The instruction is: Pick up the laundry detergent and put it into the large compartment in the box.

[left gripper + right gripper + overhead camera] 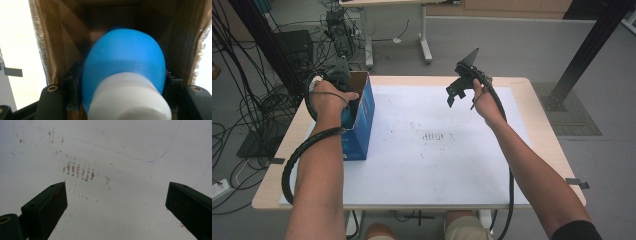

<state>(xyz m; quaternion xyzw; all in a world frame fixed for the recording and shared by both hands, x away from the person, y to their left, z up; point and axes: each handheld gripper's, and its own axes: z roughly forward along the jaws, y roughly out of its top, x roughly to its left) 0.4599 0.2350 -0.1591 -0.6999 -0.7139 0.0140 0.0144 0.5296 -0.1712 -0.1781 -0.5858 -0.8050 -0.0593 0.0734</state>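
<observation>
A blue bottle (125, 57) with a white cap (130, 100) is clamped between the jaws of my left gripper (122, 82), which is shut on it. The bottle's body reaches down into an open cardboard box (65, 37) with brown inner walls. In the high view this box (364, 120) is blue outside and stands at the table's left side, with my left gripper (349, 102) pushed into its open top. My right gripper (457, 95) hangs above the far middle of the table. Its jaws stand wide open over the white mat (125, 145), nothing between them (116, 202).
The white mat (437, 165) covers most of the wooden table and carries reddish-brown smudges (434, 136) near its middle. Cables (242, 115) lie on the floor at the left. A black post (587, 50) rises at the far right.
</observation>
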